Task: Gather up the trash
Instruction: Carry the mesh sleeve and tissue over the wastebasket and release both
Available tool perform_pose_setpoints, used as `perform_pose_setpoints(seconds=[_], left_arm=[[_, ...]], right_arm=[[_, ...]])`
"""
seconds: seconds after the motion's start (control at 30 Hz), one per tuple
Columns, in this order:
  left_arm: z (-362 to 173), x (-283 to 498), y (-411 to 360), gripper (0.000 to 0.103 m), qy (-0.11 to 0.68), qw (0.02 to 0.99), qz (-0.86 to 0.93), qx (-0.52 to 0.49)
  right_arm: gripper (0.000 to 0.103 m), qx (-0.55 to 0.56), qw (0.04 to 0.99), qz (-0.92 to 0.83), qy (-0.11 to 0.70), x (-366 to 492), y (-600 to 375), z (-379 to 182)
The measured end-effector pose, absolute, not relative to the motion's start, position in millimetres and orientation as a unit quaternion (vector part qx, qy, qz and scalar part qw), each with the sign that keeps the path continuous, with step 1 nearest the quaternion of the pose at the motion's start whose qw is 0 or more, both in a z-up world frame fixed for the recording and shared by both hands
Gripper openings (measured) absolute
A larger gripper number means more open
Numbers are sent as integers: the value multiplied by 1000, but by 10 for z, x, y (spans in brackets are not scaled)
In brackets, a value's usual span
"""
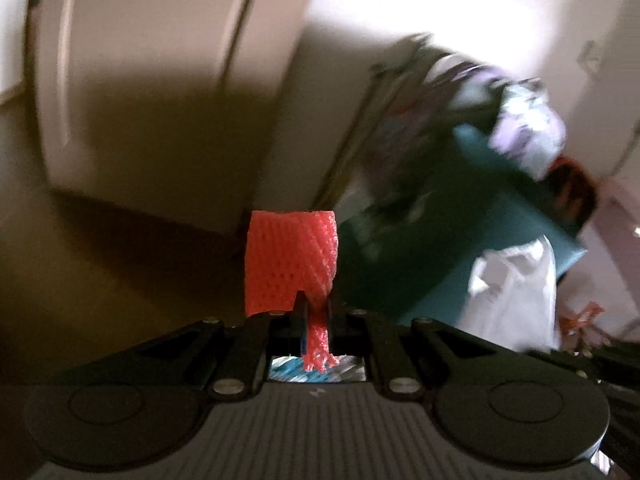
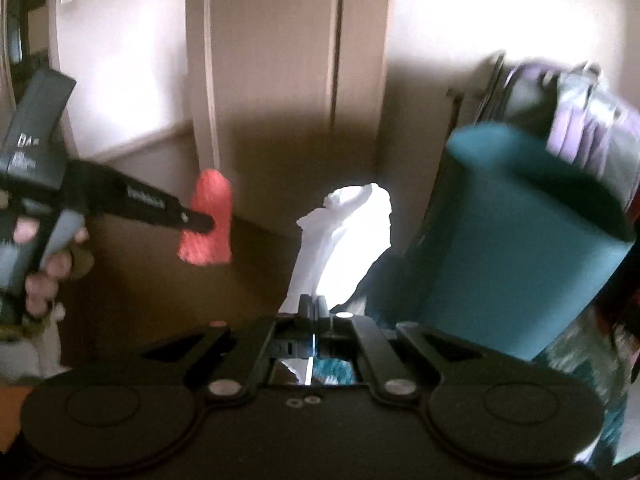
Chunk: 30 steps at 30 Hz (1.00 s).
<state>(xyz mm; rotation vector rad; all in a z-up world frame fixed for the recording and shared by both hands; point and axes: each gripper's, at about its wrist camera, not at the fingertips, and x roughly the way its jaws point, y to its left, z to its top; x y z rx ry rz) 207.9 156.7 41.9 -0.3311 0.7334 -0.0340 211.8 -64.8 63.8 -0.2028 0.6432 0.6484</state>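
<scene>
My left gripper (image 1: 316, 304) is shut on a red foam fruit net (image 1: 290, 264), held in the air; it also shows in the right wrist view (image 2: 208, 216) at the tip of the left gripper (image 2: 206, 222), left of centre. My right gripper (image 2: 313, 304) is shut on a white plastic bag (image 2: 344, 240) that hangs up in front of it. The same white bag shows in the left wrist view (image 1: 516, 296) at lower right. Both views are blurred.
A teal chair back (image 2: 520, 240) with clothes (image 2: 592, 120) draped over it stands to the right, also in the left wrist view (image 1: 440, 208). Beige cupboard doors (image 2: 280, 60) and a white wall lie ahead. Orange wrappers (image 1: 580, 320) lie at the far right.
</scene>
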Motion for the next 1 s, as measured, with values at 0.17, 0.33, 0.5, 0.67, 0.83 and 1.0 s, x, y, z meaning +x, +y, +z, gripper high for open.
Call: perform_pose_setpoints(seconds=[0.17, 0.33, 0.5, 0.67, 0.83, 1.0], left_arm=[[1072, 2241, 1061, 8, 318, 937, -63, -130], [1524, 2458, 573, 8, 291, 945, -101, -109], [1672, 2742, 89, 8, 287, 946, -126, -83], [1631, 3064, -278, 8, 298, 944, -129, -61], [1396, 3405, -529, 8, 335, 933, -125, -42], [1136, 3683, -699, 8, 366, 922, -125, -27]], right_arm=[[0, -77, 911, 294, 278, 2348, -955, 1137], [0, -69, 930, 260, 252, 2630, -1280, 1477], [0, -60, 940, 231, 245, 2882, -1518, 1560], [0, -54, 941, 214, 258, 3159, -1673, 1453], [0, -47, 934, 208, 287, 3399, -1807, 1219], [0, -33, 924, 208, 320, 3633, -1879, 979]])
